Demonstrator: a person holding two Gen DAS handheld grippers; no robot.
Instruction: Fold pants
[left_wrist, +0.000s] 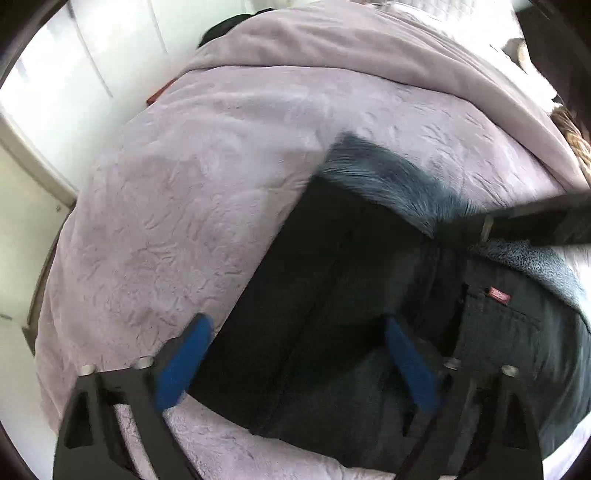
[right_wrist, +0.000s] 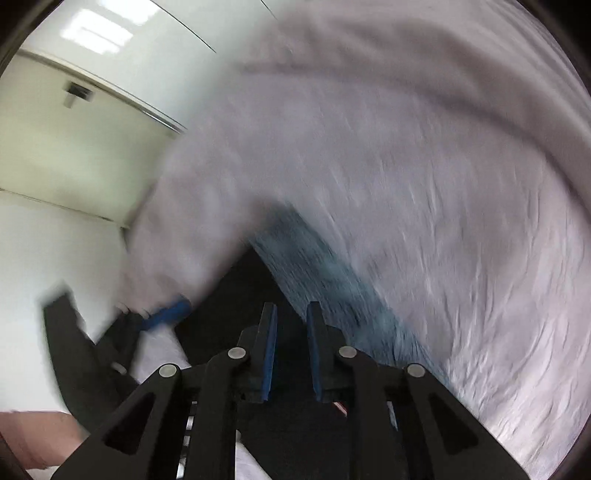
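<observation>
Blue-padded left gripper gapes wide, released, over dark pants on the lilac blanket; right gripper stands narrowly parted, grasping nothing.

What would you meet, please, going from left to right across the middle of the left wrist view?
White wall → lilac blanket → dark pants → red label on the pants' pocket.
</observation>
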